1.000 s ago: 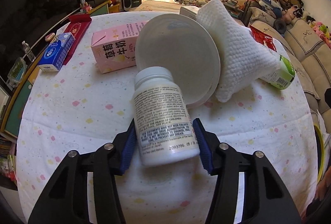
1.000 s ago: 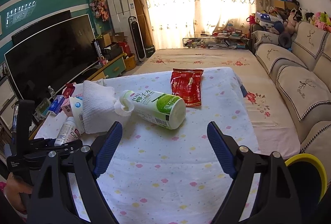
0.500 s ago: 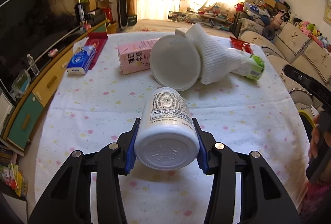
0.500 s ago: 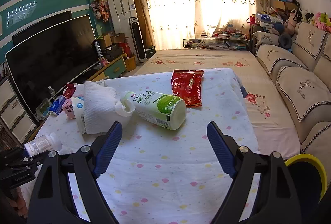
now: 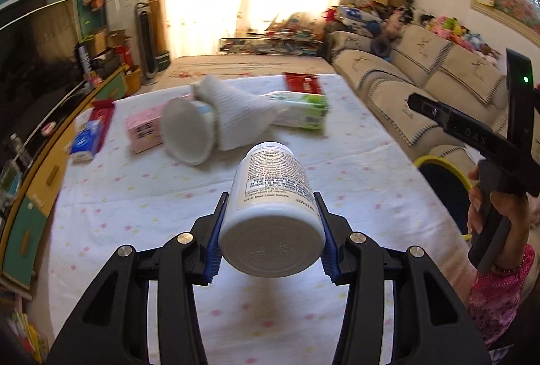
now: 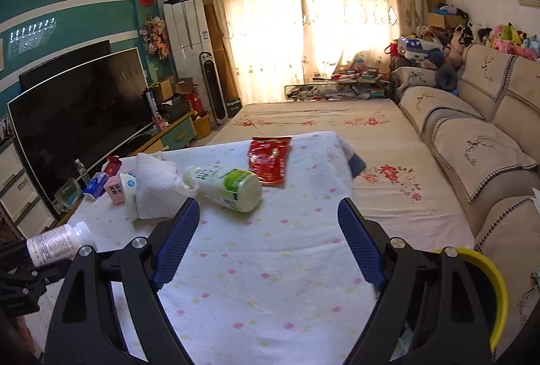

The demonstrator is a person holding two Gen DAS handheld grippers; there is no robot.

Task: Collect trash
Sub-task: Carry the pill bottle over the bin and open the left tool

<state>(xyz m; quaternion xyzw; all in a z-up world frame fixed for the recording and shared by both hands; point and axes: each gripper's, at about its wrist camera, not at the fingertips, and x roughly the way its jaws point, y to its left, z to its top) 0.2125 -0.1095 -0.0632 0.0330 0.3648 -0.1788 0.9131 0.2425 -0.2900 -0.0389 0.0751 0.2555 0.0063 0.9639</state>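
Observation:
My left gripper (image 5: 271,242) is shut on a white pill bottle (image 5: 273,206) and holds it tilted above the table, its base toward the camera. The bottle also shows at the left of the right wrist view (image 6: 57,242). My right gripper (image 6: 268,243) is open and empty above the spotted tablecloth (image 6: 270,263). On the table lie a green-and-white drink bottle (image 6: 229,188), a white paper towel (image 6: 153,189), a red snack bag (image 6: 270,157), a white round lid (image 5: 187,135) and a pink milk carton (image 5: 141,132).
A bin with a yellow rim (image 6: 486,290) stands at the table's right edge, also in the left wrist view (image 5: 442,176). A blue tissue pack (image 5: 84,142) and a red packet (image 5: 103,115) lie far left. A sofa (image 6: 479,142) runs along the right, a TV (image 6: 77,115) on the left.
My left gripper has lifted the pill bottle off the table, pulled back and swung right toward the bin side. My right gripper has stayed open and almost still.

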